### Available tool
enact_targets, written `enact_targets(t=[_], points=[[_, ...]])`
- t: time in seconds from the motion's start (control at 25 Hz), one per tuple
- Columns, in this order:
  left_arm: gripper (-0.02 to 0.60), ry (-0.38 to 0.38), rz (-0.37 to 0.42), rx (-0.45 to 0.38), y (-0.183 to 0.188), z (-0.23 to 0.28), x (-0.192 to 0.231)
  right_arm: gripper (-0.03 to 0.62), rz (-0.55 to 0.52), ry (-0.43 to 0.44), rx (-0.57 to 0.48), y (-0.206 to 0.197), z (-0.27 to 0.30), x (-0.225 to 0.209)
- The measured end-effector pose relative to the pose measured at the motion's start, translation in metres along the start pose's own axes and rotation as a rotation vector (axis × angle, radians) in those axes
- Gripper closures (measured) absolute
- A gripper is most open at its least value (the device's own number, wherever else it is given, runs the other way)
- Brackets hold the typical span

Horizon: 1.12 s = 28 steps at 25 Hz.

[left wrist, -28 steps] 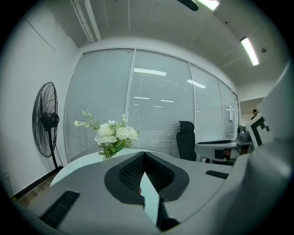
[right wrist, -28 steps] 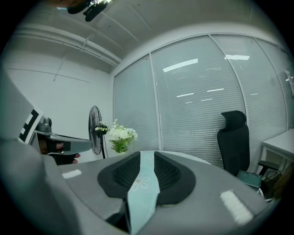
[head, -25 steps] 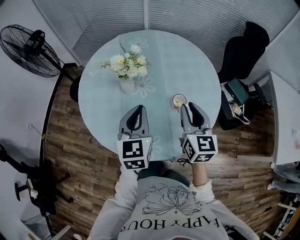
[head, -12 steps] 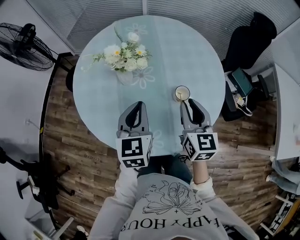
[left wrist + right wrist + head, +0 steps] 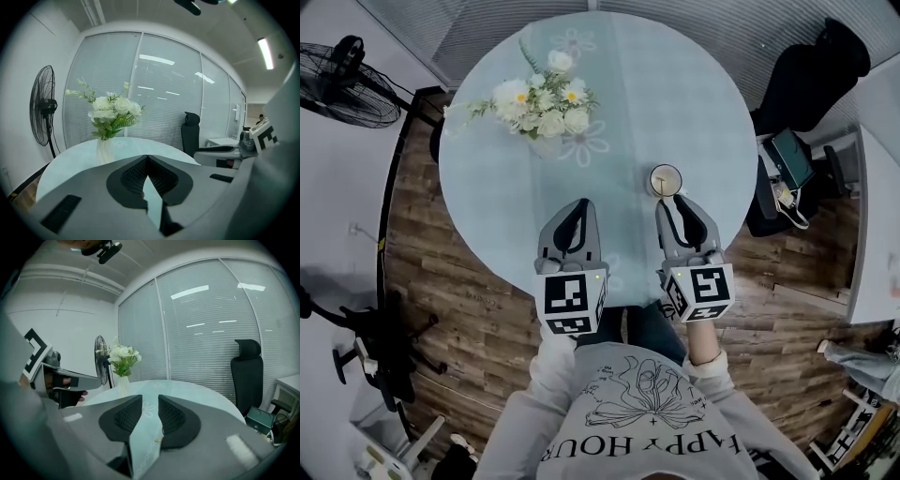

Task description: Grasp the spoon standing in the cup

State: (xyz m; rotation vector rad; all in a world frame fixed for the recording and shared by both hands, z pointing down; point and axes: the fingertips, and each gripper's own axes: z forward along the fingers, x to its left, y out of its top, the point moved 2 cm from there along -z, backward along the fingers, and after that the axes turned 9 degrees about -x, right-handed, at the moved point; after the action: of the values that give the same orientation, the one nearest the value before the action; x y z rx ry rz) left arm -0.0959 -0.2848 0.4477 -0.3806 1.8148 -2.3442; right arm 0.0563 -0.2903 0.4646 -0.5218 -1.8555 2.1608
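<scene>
Two grippers hang over the near part of the round table (image 5: 703,103). I look at the left gripper (image 5: 578,204) first. Its jaws are shut tight, tips touching, and it has hold of nothing. The right gripper (image 5: 674,202) has its jaws apart with a clear gap, and they have just been opening wider. Nothing is between them; I only see the pale tablecloth (image 5: 145,446) through the gap.

The cup (image 5: 666,179) stands on the table just past the right gripper's tips, on the far side. I cannot tell if they touch. The spoon is too small for me to make out in the cup.

A vase of white flowers (image 5: 546,111) stands on the far left part of the table, well apart from the cup. A black fan (image 5: 347,80) stands off to the far left, and a black chair (image 5: 811,75) is off to the far right.
</scene>
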Motion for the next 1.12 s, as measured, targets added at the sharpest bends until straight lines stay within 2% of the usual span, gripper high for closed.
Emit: enact_targets(t=[0.24,0.84,1.12], points=[[0.575,0.008,-0.01,0.046,-0.022,0.011,-0.005,0.477,-0.004,0.053,0.046,-0.026,0.007,-0.005],[0.575,0.029,-0.034,0.127,-0.059,0.021,-0.008,0.477,0.013,0.092,0.145,-0.078,0.014,-0.014],[0.575,0.039,-0.045,0.151,-0.071,0.023,-0.01,0.477,0.005,0.099,0.16,-0.088,0.016,-0.019]])
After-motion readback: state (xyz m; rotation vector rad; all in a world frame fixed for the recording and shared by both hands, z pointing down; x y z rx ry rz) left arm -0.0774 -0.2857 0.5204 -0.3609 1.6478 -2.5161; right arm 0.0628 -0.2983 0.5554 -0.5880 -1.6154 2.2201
